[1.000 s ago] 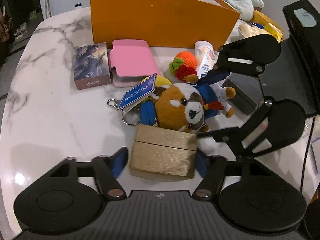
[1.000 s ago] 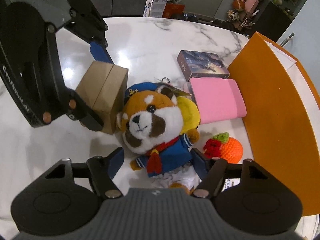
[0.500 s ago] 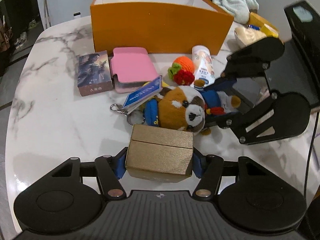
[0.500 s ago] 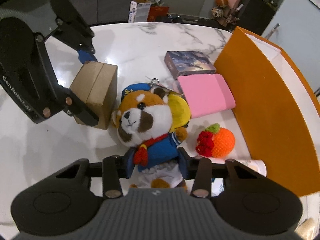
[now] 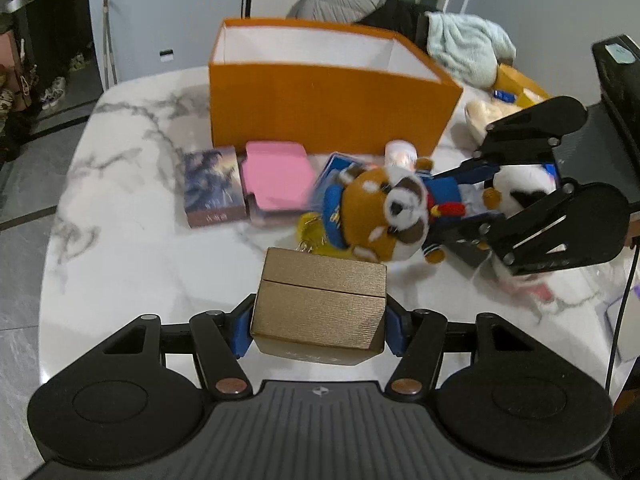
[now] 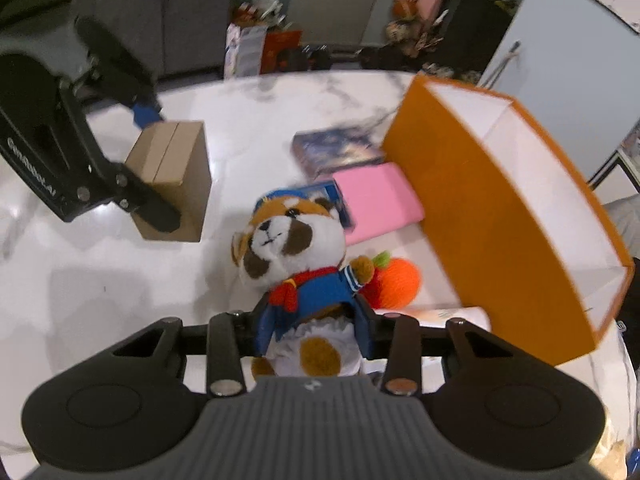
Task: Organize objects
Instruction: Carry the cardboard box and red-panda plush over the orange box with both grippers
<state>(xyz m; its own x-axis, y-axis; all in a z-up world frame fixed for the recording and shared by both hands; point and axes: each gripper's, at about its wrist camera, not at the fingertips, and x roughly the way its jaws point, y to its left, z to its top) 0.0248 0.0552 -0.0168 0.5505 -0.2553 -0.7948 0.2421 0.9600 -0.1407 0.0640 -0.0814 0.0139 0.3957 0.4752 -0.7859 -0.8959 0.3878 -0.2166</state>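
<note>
- While both loads are hanging clear of the counter (image 5: 132, 248), the orange box (image 5: 320, 108) is lying ahead of the left gripper (image 5: 318, 326), whose fingers are pinching the gold box (image 5: 320, 304).
- The right gripper (image 6: 314, 326) is squeezing the plush (image 6: 298, 252), with the orange box lying to its right.

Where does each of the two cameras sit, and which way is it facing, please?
Left wrist view: rides on the left tongs, looking down and forward past the gold box they clamp, toward the orange box; the right tongs show at right.
Right wrist view: rides on the right tongs, looking down at the plush toy they squeeze, orange box at right; the left tongs show at left.
Shared: marble table, both boxes, the toy, pink case, card box.
</note>
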